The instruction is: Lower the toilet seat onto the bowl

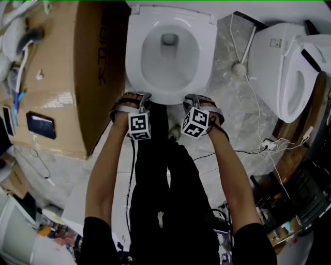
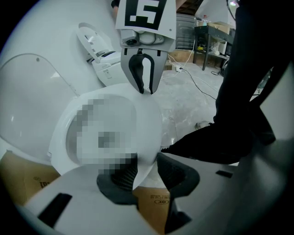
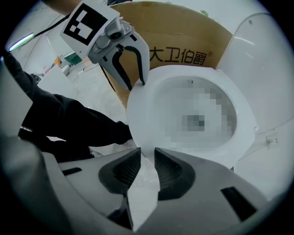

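Observation:
The white toilet seat [image 1: 206, 49] lies nearly level over the bowl, and its lid [image 1: 170, 9] stands up behind it. I cannot tell whether the seat rests on the bowl. My left gripper [image 1: 135, 98] is shut on the left part of the seat's front rim, which runs between its pads [image 2: 120, 172] in the left gripper view. My right gripper [image 1: 199, 101] grips the right part of that rim. In the right gripper view the seat [image 3: 151, 96] dips its edge between the pads [image 3: 169, 166]. Both grippers point steeply down.
A large cardboard box [image 1: 62, 77] stands close on the toilet's left. A second toilet [image 1: 289, 67] sits at the right, with cables [image 1: 248, 88] across the marble floor between. The person's black-trousered legs [image 1: 165, 186] stand right in front of the bowl.

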